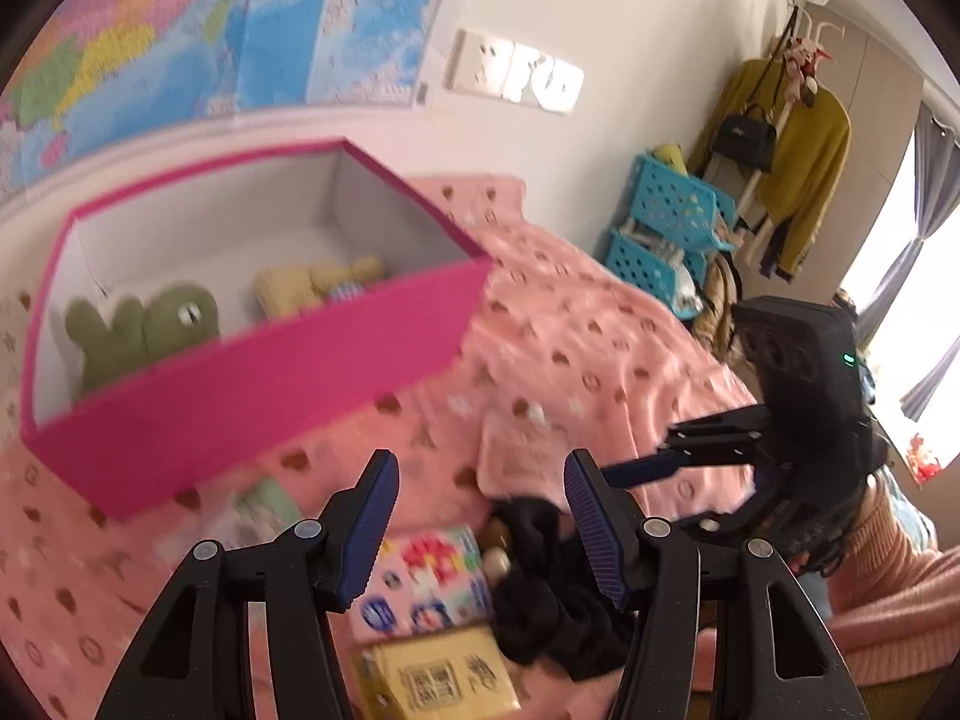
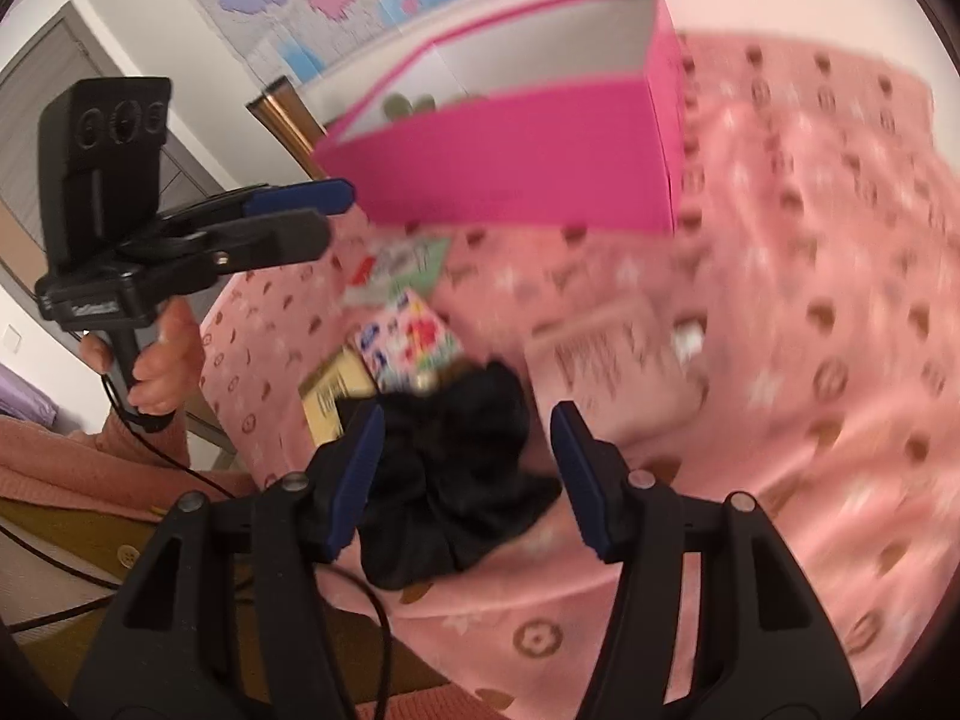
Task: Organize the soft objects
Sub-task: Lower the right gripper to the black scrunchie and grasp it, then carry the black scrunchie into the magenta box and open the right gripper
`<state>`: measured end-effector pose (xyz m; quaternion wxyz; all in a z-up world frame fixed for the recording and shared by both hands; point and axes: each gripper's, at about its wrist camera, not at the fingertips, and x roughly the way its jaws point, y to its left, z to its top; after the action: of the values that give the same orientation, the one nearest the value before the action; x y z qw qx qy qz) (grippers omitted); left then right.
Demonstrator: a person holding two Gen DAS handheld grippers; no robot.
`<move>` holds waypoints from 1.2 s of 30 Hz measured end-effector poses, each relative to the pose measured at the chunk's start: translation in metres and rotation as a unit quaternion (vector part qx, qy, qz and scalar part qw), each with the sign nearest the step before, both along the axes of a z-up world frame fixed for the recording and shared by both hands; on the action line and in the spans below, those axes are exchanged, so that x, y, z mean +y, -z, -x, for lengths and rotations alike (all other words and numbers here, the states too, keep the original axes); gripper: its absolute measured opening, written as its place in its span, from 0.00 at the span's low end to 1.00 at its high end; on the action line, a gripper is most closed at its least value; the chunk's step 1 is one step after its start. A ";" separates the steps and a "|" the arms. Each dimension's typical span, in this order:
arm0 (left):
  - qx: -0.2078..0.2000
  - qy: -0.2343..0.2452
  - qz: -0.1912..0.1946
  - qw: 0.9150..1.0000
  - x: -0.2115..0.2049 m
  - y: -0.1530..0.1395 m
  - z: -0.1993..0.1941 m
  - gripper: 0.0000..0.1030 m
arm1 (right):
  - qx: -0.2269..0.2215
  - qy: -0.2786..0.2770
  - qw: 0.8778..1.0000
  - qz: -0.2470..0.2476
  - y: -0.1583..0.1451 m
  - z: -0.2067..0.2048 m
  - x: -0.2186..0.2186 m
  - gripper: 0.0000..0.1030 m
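On the pink bed (image 2: 810, 360), the black cloth (image 2: 456, 480) lies just ahead of our right hand-held gripper (image 2: 468, 480), jaws wide, empty; our left hand-held gripper (image 1: 480, 522), also open, trails.

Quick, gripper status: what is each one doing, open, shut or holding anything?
Left gripper: open, holding nothing.
Right gripper: open, holding nothing; the black cloth lies below its fingers.
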<state>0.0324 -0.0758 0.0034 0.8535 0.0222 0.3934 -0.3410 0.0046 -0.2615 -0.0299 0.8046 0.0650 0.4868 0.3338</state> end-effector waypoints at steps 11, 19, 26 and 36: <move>0.050 0.002 0.001 0.999 0.003 0.032 0.026 0.57 | 0.024 0.009 1.000 -0.003 0.034 0.005 0.011 0.56; 0.075 0.012 -0.003 0.997 -0.003 0.048 0.036 0.57 | 0.009 0.010 1.000 0.005 0.034 0.011 0.011 0.21; 0.106 0.031 0.020 0.994 -0.004 0.058 0.040 0.57 | -0.018 0.007 0.999 -0.025 0.008 0.019 0.010 0.16; 0.127 0.037 0.057 0.990 -0.001 0.056 0.031 0.57 | -0.076 0.003 0.995 -0.060 -0.038 0.017 0.014 0.13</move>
<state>0.0014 -0.0765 -0.0523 0.7830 -0.0555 0.4778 -0.3944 -0.0125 -0.2471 0.0079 0.8348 0.0890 0.4034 0.3640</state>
